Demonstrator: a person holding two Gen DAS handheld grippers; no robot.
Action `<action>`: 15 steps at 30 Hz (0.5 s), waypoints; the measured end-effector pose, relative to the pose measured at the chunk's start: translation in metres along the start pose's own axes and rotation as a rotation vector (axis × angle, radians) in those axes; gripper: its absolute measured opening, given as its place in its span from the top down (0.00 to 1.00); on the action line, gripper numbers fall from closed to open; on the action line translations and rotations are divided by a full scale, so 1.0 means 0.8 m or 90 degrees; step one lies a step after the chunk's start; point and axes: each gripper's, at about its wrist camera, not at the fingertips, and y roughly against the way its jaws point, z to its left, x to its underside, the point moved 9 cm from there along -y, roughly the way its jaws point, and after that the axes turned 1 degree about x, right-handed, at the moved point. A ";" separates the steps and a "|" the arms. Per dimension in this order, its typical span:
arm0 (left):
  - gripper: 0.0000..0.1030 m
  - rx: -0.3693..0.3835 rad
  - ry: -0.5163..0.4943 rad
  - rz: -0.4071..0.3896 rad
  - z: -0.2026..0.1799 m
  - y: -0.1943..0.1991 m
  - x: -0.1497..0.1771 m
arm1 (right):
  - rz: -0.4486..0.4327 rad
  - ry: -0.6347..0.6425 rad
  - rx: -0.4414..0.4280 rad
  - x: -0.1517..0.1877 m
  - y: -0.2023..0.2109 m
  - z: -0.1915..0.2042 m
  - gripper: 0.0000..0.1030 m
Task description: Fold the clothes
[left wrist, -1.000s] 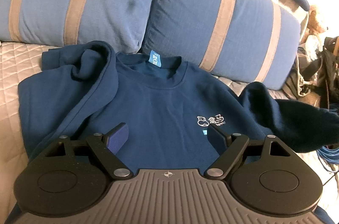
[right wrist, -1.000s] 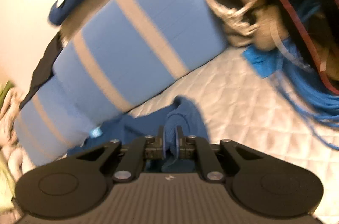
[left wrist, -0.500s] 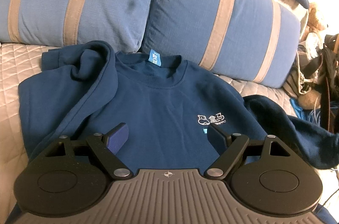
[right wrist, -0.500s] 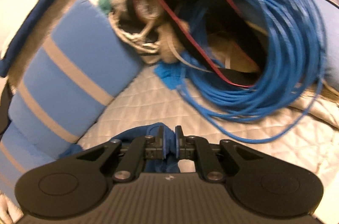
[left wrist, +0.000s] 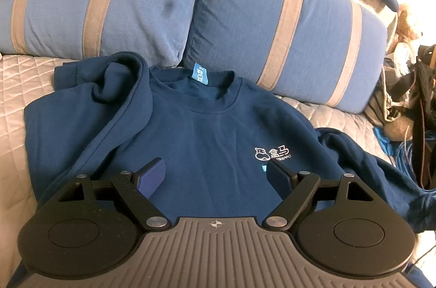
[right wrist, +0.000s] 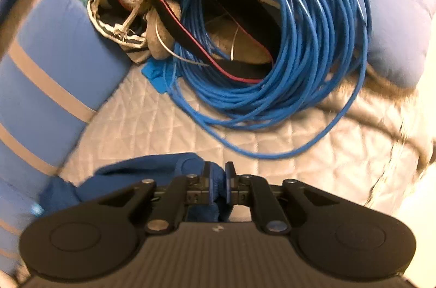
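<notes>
— Lying front-up on the quilted bedcover [left wrist: 16, 97], the navy sweatshirt [left wrist: 207, 130] fills the space ahead of the left gripper [left wrist: 215, 179]; how do its jaws stand?

— Wide apart, hovering over the chest with nothing between them. Beyond the left finger [left wrist: 151, 177], one sleeve [left wrist: 109, 86] is bunched over the shoulder; just past the right finger sits the white logo [left wrist: 271, 153]. Farther ahead, two striped blue cushions [left wrist: 286, 24] back the collar.

— And the right gripper [right wrist: 219, 180]?

— Clamped on a fold of the other sleeve [right wrist: 152, 168], the cloth trailing off to the left of the jaws. Ahead and slightly right of them lies a coil of blue cable [right wrist: 286, 64] on the bedcover — blurred at the edges.
</notes>
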 end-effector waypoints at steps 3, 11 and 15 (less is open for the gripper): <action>0.21 0.000 -0.001 0.001 0.000 -0.001 0.001 | -0.002 0.028 0.014 0.001 -0.007 -0.004 0.91; 0.21 0.001 -0.005 0.002 0.001 0.001 0.001 | -0.089 0.301 0.088 0.019 0.003 0.031 0.50; 0.21 0.001 -0.007 0.002 0.000 0.000 0.001 | -0.083 0.484 0.002 0.067 0.012 0.076 0.32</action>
